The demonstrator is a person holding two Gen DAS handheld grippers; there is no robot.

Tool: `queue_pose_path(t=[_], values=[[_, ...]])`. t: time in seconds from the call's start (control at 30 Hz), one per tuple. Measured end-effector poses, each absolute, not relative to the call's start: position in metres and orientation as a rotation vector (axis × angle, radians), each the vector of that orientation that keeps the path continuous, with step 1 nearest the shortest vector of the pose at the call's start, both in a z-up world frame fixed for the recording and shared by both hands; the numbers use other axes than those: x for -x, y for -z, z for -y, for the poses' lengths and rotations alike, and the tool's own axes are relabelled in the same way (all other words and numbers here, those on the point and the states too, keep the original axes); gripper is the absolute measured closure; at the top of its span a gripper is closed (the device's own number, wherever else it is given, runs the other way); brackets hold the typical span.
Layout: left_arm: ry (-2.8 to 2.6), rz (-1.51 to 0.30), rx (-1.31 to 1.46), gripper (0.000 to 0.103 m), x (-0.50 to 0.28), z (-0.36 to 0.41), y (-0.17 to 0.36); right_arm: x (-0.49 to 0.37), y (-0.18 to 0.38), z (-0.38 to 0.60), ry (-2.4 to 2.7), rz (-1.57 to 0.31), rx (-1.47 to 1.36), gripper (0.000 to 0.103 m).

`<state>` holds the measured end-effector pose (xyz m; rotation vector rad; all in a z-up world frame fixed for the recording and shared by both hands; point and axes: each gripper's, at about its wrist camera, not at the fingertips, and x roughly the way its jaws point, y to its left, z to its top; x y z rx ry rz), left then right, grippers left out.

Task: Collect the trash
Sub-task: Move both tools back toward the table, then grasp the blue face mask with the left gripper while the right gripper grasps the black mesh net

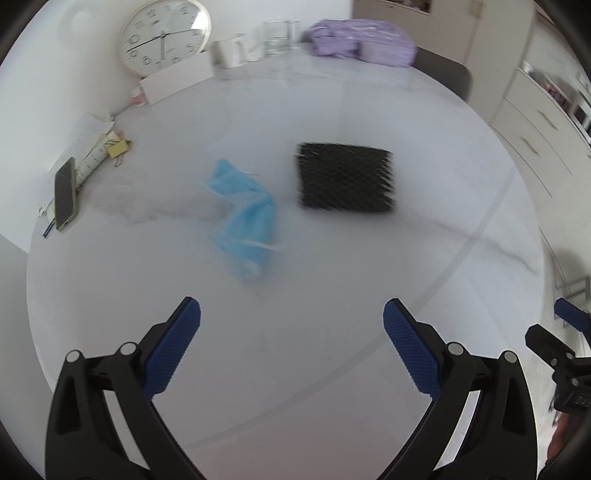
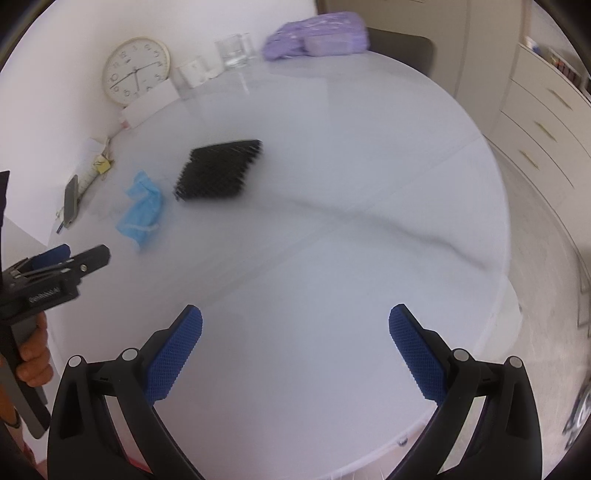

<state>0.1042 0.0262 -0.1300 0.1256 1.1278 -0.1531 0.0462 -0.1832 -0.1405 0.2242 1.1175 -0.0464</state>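
Observation:
A crumpled blue disposable mask (image 1: pixel 245 218) lies on the round white table (image 1: pixel 295 350), ahead of my left gripper (image 1: pixel 291 317), which is open and empty above the near part of the table. A black mesh basket (image 1: pixel 345 181) stands just right of the mask. In the right wrist view the mask (image 2: pixel 142 208) and the basket (image 2: pixel 219 170) are far off to the upper left. My right gripper (image 2: pixel 295 325) is open and empty over the table's near right part. The left gripper (image 2: pixel 70 262) shows at the left edge of that view.
Along the wall side stand a wall clock (image 1: pixel 164 35), a white box (image 1: pixel 177 79), a mug (image 1: pixel 231 51), a glass (image 1: pixel 277 37), a purple bundle (image 1: pixel 362 40), a phone (image 1: pixel 65 194) and papers (image 1: pixel 96 147). Cabinets (image 2: pixel 546 122) stand to the right.

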Motion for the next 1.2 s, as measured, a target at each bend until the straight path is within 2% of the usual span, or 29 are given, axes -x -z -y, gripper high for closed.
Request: queue_pose_path(t=[0.33,0.6,0.7,0.9,0.97,1.07,1.2], values=[[0.054,-1.157,-0.079,0.008,-0.188,-0.048,0.181,-0.159,0.154,0.144,-0.037,-1.155,-0.162,0.003],[0.023,-1.184,-0.083,0.009,-0.212,-0.044,0.209,-0.202,0.168,0.132,-0.078,-1.183,-0.147,0.002],[0.018,-1.187,-0.083,0.012,-0.217,-0.043,0.214,-0.21,0.173,0.132,-0.088,-1.187,-0.148,0.002],[-0.011,-1.232,-0.06,0.032,-0.228,-0.046,0.226,-0.218,0.181,0.135,-0.092,-1.198,-0.163,0.002],[-0.009,-1.251,-0.042,0.046,-0.229,-0.047,0.229,-0.219,0.183,0.136,-0.092,-1.199,-0.165,0.002],[-0.01,-1.262,-0.025,0.061,-0.229,-0.049,0.231,-0.218,0.183,0.139,-0.093,-1.199,-0.17,0.002],[-0.007,-1.273,-0.021,0.076,-0.23,-0.05,0.234,-0.217,0.183,0.14,-0.097,-1.2,-0.17,0.002]])
